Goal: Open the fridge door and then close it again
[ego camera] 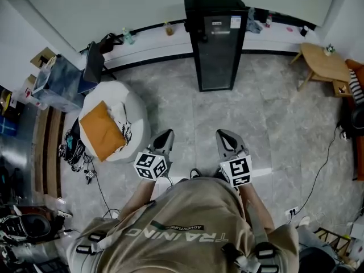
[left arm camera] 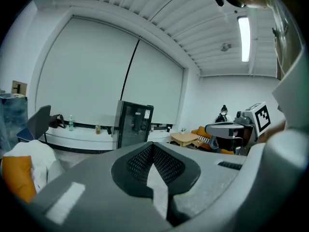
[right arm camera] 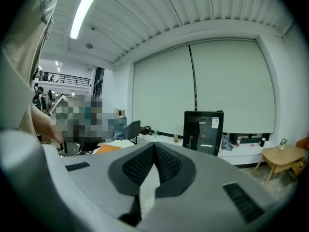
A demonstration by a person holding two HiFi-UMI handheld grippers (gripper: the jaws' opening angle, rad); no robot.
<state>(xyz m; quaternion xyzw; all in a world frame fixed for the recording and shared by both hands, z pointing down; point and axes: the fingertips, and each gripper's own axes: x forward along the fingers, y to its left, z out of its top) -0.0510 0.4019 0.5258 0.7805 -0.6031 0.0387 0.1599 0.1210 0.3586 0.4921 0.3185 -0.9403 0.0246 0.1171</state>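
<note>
A tall black fridge (ego camera: 216, 38) with a glass door stands shut against the far wall, well ahead of me across the tiled floor. It also shows in the left gripper view as the fridge (left arm camera: 133, 125) and in the right gripper view as the fridge (right arm camera: 203, 132). My left gripper (ego camera: 164, 136) and right gripper (ego camera: 226, 136) are held side by side close to my chest, both pointing at the fridge and far from it. Both are shut, jaws meeting at the tips with nothing between them.
A white beanbag (ego camera: 133, 118) with an orange cushion (ego camera: 102, 131) lies at my left. A wooden side table (ego camera: 324, 62) stands at the right of the fridge. A low ledge (ego camera: 153, 41) with bottles runs along the far wall. Cables (ego camera: 324, 164) trail over the floor at right.
</note>
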